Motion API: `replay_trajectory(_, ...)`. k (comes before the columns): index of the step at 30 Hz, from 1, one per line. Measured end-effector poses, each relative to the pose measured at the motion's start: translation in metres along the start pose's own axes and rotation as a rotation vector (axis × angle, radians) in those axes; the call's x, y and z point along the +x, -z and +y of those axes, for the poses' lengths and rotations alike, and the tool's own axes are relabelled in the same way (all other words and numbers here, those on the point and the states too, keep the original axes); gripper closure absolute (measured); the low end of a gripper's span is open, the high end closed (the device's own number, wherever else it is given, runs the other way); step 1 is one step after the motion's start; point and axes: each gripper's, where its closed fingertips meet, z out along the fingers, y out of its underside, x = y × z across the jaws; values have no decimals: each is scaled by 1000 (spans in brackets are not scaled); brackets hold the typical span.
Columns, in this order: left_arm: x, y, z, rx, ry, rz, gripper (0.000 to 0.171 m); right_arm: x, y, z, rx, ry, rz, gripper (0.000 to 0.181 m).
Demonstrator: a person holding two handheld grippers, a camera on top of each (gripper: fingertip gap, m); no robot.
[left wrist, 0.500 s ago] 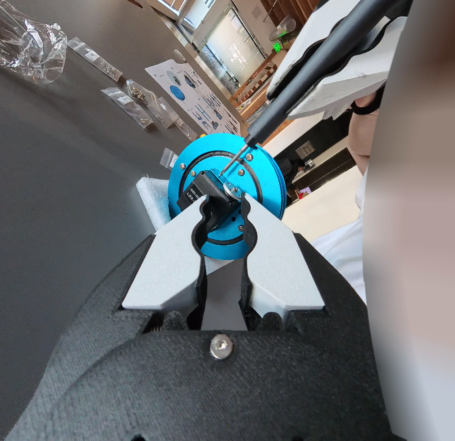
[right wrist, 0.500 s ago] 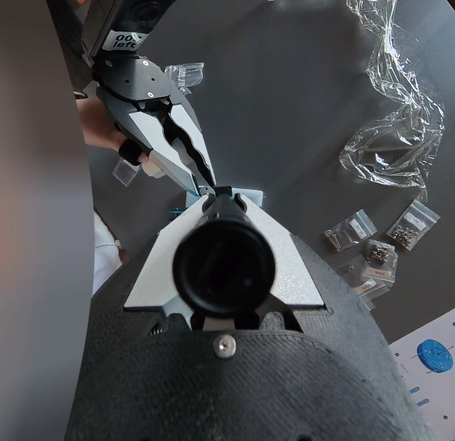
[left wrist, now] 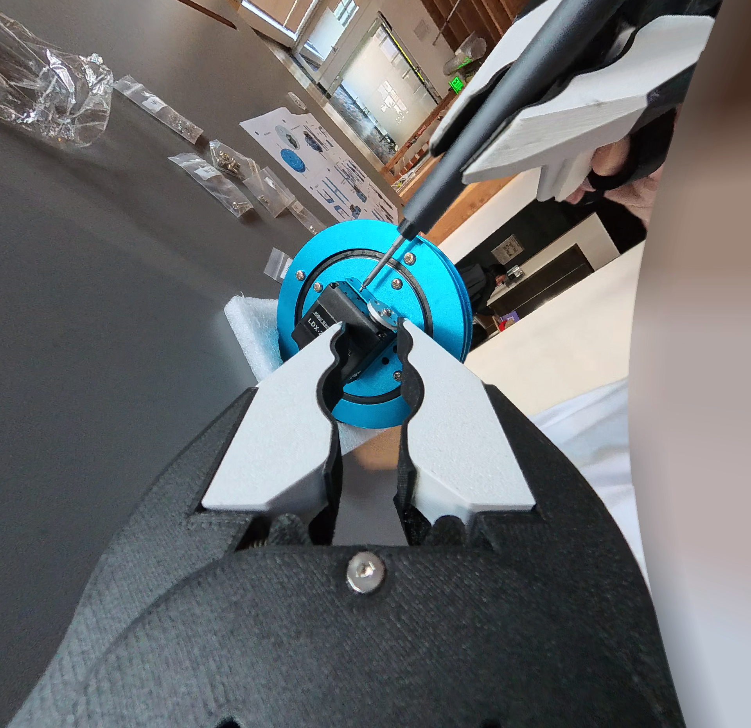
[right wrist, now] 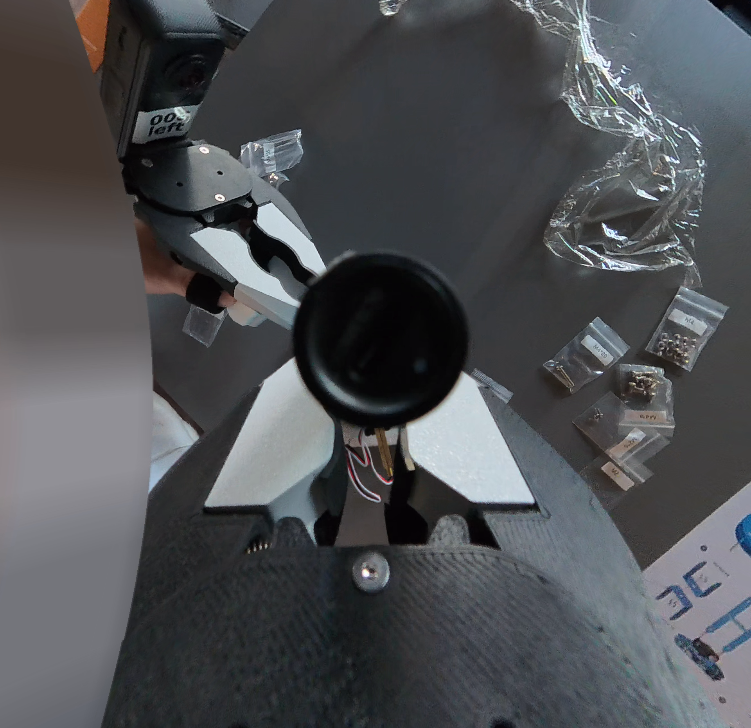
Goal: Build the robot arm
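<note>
A blue round metal base [left wrist: 430, 302] stands on edge against white foam [left wrist: 248, 330] on the dark table. A black servo [left wrist: 337, 314] in a blue bracket is mounted at its centre. My left gripper [left wrist: 370, 330] is shut on the servo, one finger on each side. It also shows in the right wrist view [right wrist: 309, 281]. My right gripper [right wrist: 380, 367] is shut on a black screwdriver [left wrist: 487, 139], whose round handle end [right wrist: 380, 338] hides the fingertips. The screwdriver's tip touches the bracket just above the servo. Servo wires [right wrist: 365, 468] show below the handle.
Crumpled clear plastic wrap [right wrist: 630, 204] lies on the dark table [right wrist: 406, 119]. Several small bags of screws [right wrist: 634, 375] lie beside a printed instruction sheet [right wrist: 711, 611]. One more bag [right wrist: 272, 151] lies behind the left gripper. A person's hand [right wrist: 170, 277] holds that gripper.
In the right wrist view the screwdriver's handle end has shifted up and the left gripper looks nearer. The screwdriver tip stays at the same spot on the bracket. The left gripper keeps its hold.
</note>
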Motion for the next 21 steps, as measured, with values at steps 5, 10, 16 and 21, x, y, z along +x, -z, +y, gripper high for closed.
replay_trajectory(5, 3, 3, -1, 18, -35, -9, 157, -3, 1, 0, 34, -27, 55, 162)
replay_trajectory(10, 3, 3, -1, 24, -12, 25, 157, -2, 3, 3, 60, -66, 71, 161)
replay_trajectory(16, -1, 2, -2, 31, 26, 65, 153, -2, 4, 7, 69, -72, 76, 164)
replay_trajectory(21, -3, 0, -2, 26, 63, 89, 145, 0, 5, 8, 80, -85, 65, 163)
